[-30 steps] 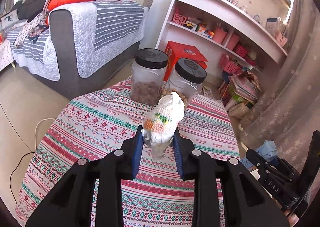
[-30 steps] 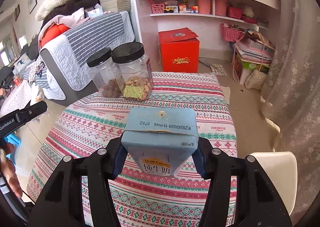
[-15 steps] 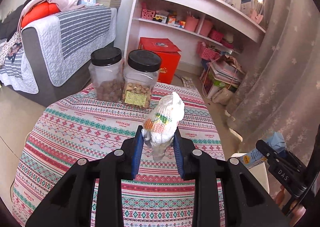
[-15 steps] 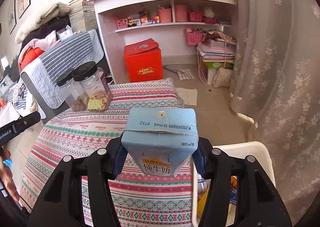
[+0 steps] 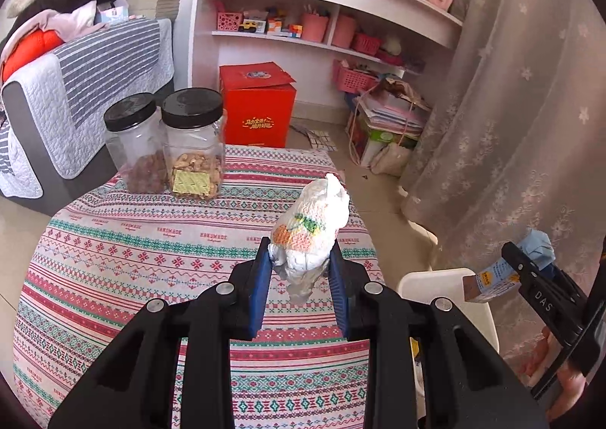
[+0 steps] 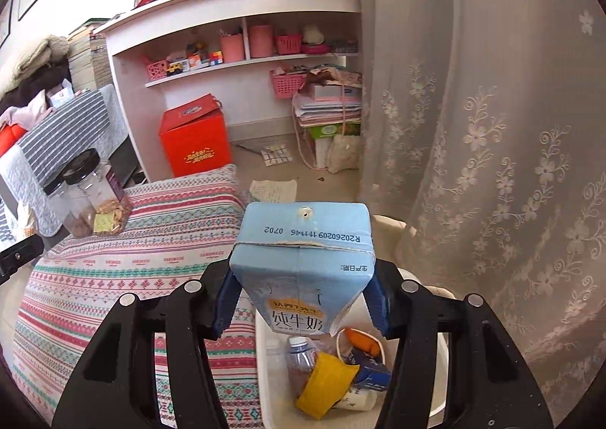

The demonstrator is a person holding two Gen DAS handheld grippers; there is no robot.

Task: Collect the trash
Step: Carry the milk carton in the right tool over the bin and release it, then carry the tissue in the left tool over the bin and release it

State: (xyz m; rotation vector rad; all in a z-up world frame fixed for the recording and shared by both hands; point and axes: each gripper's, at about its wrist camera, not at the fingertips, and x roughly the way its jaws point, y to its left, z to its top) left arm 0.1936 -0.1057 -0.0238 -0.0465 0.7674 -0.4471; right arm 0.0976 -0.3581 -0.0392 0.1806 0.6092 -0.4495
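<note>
My left gripper point(image 5: 300, 270) is shut on a crumpled white wrapper point(image 5: 310, 228) with orange and green print, held above the right side of the patterned table point(image 5: 132, 247). My right gripper point(image 6: 301, 300) is shut on a light-blue milk carton point(image 6: 303, 255), held directly over the white trash bin point(image 6: 441, 379) beside the table. The bin holds a yellow packet point(image 6: 325, 379), a plastic bottle and other wrappers. In the left wrist view the bin's rim point(image 5: 439, 277) and the carton point(image 5: 496, 277) in the right gripper show at the right.
Two black-lidded jars point(image 5: 193, 145) of nuts stand at the table's far edge. A red box point(image 5: 257, 107), white shelves and stacked papers are beyond it on the floor. A lace curtain point(image 6: 492, 126) hangs right of the bin. A sofa point(image 5: 75, 88) is at the left.
Both grippers have swung to the right, away from the sofa. The right gripper with the carton has moved from over the table to over the bin, whose contents now show.
</note>
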